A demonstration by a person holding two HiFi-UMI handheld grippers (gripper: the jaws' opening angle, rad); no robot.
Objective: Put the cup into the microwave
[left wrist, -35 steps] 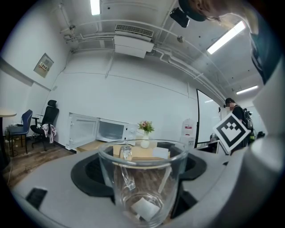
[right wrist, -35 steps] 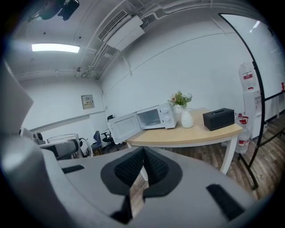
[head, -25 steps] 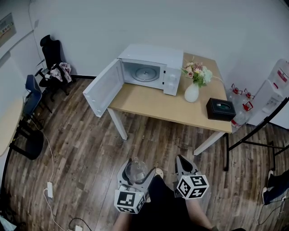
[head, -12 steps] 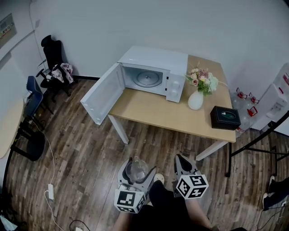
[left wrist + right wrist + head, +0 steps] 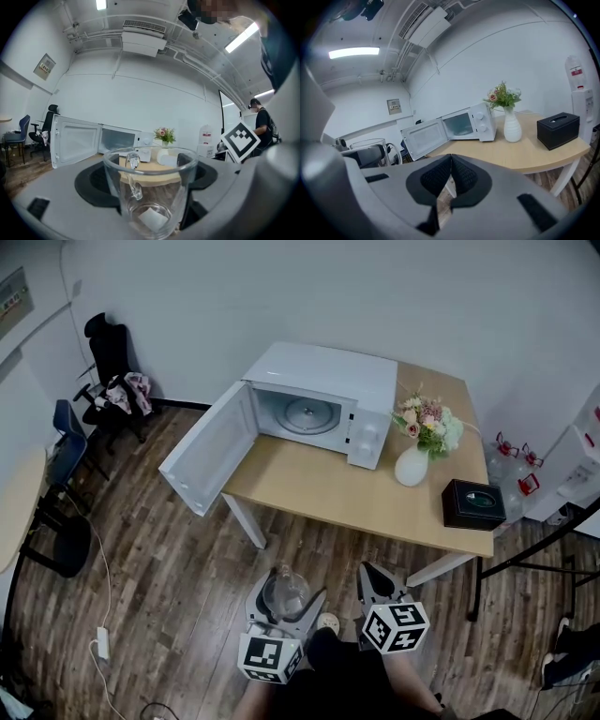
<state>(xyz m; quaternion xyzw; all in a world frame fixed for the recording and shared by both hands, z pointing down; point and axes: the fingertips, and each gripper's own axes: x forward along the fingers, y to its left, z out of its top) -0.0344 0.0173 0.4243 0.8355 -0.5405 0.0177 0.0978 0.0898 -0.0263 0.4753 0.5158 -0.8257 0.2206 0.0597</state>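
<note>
The cup (image 5: 284, 593) stands upright between the jaws of the left gripper (image 5: 282, 600), well short of the microwave (image 5: 323, 390) and above the wooden floor (image 5: 169, 577) in front of it. Its long axis runs vertically, with the open mouth up and the base down. In the left gripper view the clear glass cup (image 5: 150, 187) fills the gap of the left gripper (image 5: 150, 180), whose dark pads press on both its sides. The handle (image 5: 133, 174) shows left of centre and seems to face the microwave (image 5: 126, 139). The right gripper (image 5: 369, 571) hovers just beside the cup, on the side away from the microwave's door (image 5: 208, 460). In the right gripper view the right gripper (image 5: 450, 161) has its jaws pressed together with nothing between them. The microwave sits on a table (image 5: 319, 488) with its door swung wide open towards the cup. The vase (image 5: 412, 465) of flowers (image 5: 427, 423) stands next to the microwave's control side, and the black box (image 5: 473, 504) lies beyond the vase. Compared with a second ago, the microwave and table appear lower and nearer in the head view, the door spreads wider across it, and the cup stays clamped in the same upright pose.
</note>
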